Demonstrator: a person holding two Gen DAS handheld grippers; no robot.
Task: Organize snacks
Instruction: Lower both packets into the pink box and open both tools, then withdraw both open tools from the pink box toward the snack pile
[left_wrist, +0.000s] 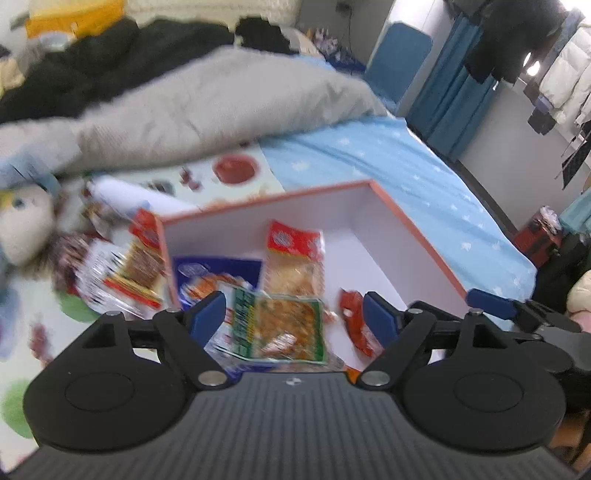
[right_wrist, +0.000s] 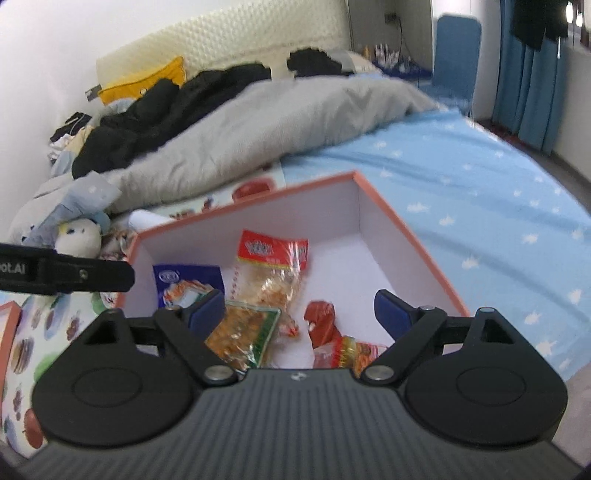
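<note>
An orange-rimmed white box (left_wrist: 413, 225) (right_wrist: 402, 229) sits on the bed. In it lie a green-edged snack pack (left_wrist: 284, 325) (right_wrist: 243, 332), a red-topped clear pack (left_wrist: 295, 254) (right_wrist: 273, 262), a blue pack (left_wrist: 218, 273) (right_wrist: 188, 280) and a small red pack (left_wrist: 356, 321) (right_wrist: 323, 325). My left gripper (left_wrist: 293, 317) is open and empty above the box's near side. My right gripper (right_wrist: 299, 314) is open and empty above the box; it also shows in the left wrist view (left_wrist: 517, 314). More packs (left_wrist: 122, 273) lie left of the box.
A grey duvet (left_wrist: 207, 110) (right_wrist: 258, 122) and black clothes (left_wrist: 92, 66) lie behind the box. A plush toy (left_wrist: 26, 221) (right_wrist: 79, 236) sits at the left. The box rests partly on a fruit-print mat (left_wrist: 22, 332) and the blue star sheet (right_wrist: 498, 206).
</note>
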